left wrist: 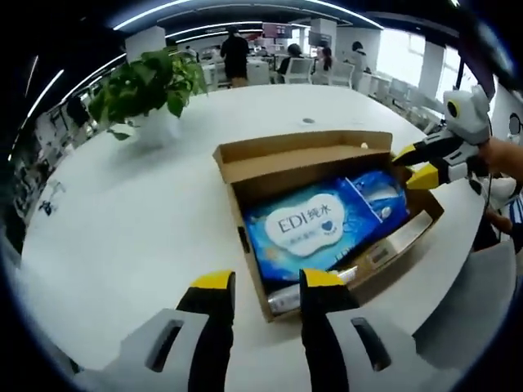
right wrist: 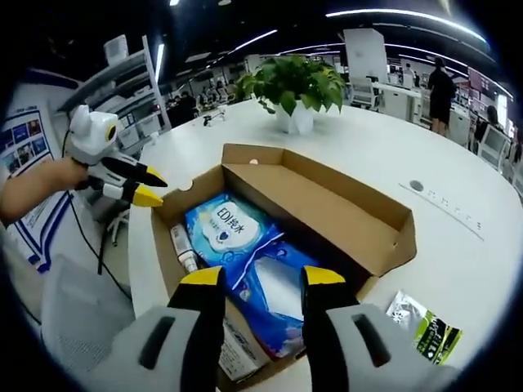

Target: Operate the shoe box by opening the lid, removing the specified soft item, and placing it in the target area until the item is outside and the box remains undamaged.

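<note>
Cardboard shoe box (left wrist: 327, 220) is seen open at frame centre on the white surface (left wrist: 139, 229); the blue wipes pack (left wrist: 315, 224) lies inside. Both tools, left tool (left wrist: 260, 282) and right tool (right wrist: 253, 278), are released. Next, the pack should be gripped gently.

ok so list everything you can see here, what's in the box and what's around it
shoe box: 1, brown cardboard, lid open, on the table
wet wipes pack: 1, blue with a white label, lying inside the box
second blue pack: 1, blue, in the box beside the wipes pack
small tube: 1, white, along one inner wall of the box
table: 1, white, round-edged, under everything
potted plant: 1, green leaves in a white pot, on the table beyond the box
sachet: 1, green and silver, on the table outside the box
people: several, standing and seated, far background
left gripper: yellow-tipped jaws apart, at one end of the box
right gripper: yellow-tipped jaws apart, over the box's other end
</note>
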A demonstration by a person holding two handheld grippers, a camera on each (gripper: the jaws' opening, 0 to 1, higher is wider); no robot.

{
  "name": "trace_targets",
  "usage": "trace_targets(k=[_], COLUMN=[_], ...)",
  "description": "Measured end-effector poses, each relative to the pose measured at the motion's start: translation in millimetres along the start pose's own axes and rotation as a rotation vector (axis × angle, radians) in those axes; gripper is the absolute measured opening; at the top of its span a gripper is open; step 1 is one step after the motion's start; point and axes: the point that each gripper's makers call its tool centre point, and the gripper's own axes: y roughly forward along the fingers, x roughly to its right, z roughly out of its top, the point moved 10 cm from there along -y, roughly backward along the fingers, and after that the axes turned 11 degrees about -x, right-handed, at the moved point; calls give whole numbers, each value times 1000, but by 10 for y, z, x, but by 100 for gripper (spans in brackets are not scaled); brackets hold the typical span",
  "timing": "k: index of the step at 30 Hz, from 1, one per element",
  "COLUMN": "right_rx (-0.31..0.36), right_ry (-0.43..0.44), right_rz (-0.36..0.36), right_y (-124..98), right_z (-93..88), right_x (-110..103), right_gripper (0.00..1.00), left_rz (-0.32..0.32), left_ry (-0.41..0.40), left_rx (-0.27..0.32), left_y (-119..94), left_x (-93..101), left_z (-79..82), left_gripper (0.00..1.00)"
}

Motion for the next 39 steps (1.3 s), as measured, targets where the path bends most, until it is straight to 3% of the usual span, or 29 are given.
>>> trace_targets(k=[14,30,39], right_rx=[-4,-52,-78], right_ry=[21,16,35], right_rz=[39,87,68], right_y=[256,573,626], right_z=[66,130,161], right_x=[-34,-120,-66], right_gripper=[30,28,27], left_rz=[-19,-16,-22], left_ry=[-76,-92,-104], left_rx=[-16,5,16], left_y=[127,150,154], left_x=[-39,-64,-72], left_z=[-119,-134,-144], left_gripper=[4,3,3])
